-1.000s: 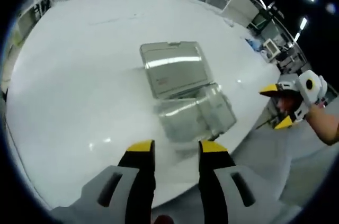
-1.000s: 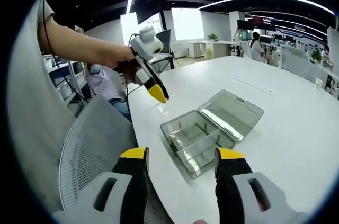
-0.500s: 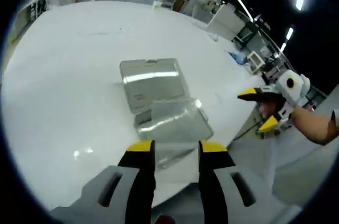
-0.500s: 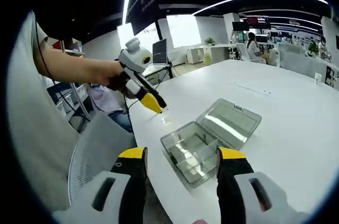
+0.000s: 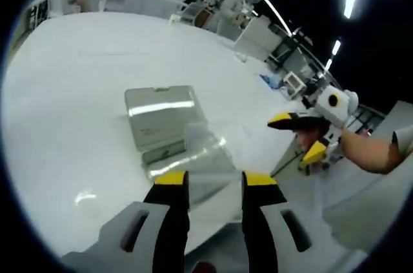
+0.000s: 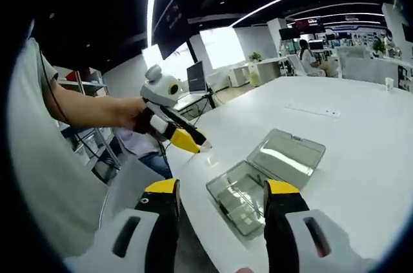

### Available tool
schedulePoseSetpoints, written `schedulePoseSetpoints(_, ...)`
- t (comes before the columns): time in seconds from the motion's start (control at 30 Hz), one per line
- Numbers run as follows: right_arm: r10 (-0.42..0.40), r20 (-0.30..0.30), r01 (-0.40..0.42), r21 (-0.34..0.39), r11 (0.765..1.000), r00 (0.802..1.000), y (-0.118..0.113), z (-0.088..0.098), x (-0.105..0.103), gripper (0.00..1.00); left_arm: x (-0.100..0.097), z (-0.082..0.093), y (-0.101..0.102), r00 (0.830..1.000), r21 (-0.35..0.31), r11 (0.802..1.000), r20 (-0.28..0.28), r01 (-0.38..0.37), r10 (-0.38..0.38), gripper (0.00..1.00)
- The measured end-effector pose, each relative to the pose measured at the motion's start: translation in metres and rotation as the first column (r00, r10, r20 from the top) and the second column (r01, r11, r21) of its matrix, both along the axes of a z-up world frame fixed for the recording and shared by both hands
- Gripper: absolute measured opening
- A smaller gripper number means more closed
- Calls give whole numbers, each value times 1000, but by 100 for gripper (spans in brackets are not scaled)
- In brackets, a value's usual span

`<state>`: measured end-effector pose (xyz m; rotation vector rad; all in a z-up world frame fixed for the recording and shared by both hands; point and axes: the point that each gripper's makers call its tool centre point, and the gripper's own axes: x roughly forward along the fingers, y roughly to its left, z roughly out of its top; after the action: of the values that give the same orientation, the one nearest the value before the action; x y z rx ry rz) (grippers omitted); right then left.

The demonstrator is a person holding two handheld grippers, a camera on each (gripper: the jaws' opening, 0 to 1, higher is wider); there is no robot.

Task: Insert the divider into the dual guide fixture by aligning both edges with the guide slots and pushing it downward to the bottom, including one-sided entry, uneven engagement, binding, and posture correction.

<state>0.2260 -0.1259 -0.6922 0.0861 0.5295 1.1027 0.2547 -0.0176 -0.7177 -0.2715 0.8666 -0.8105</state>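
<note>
A: L gripper [image 5: 213,179]?
B: Jaws spread, nothing btwn. Clear box [image 5: 174,141] lies lid-open on white table [image 5: 64,79], just ahead of tips.
A: R gripper [image 6: 222,189]?
B: Also spread, empty; box just ahead. Divider: can't tell which piece.

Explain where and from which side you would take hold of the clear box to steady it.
Judging by its pose, grip the clear box by the tray's front wall near the table edge, coming from the person's side: the open lid lies flat behind the tray, blocking the far side.
</note>
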Motion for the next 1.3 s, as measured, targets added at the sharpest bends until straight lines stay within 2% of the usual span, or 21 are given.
schedulePoseSetpoints(0.2, 2, -26, 0, 75, 997, 1000, 4, 15, 2, 49, -3, 8, -12, 1000, -68, 997, 12, 28, -27, 28)
schedulePoseSetpoints(0.23, 6, -31, -3, 93, 996, 1000, 5, 19, 2, 49, -4, 11, -15, 999, -81, 996, 29, 44, -41, 28)
schedulePoseSetpoints(0.43, 11, -47, -3, 159, 987, 999, 9, 34, 7, 49, -6, 20, -23, 997, -124, 990, 52, 70, -64, 28)
schedulePoseSetpoints(0.87, 67, -85, -44, 244, 969, 994, 21, 47, 1, 50, -14, 36, -40, 989, -188, 973, 92, 135, -120, 28)
schedulePoseSetpoints(0.97, 80, -102, -48, 285, 957, 992, 23, 51, -1, 51, -19, 39, -45, 984, -209, 964, 98, 164, -146, 28)
schedulePoseSetpoints(1.3, 111, -130, -64, 324, 944, 985, 27, 55, -4, 51, -29, 53, -61, 972, -265, 937, 124, 226, -200, 28)
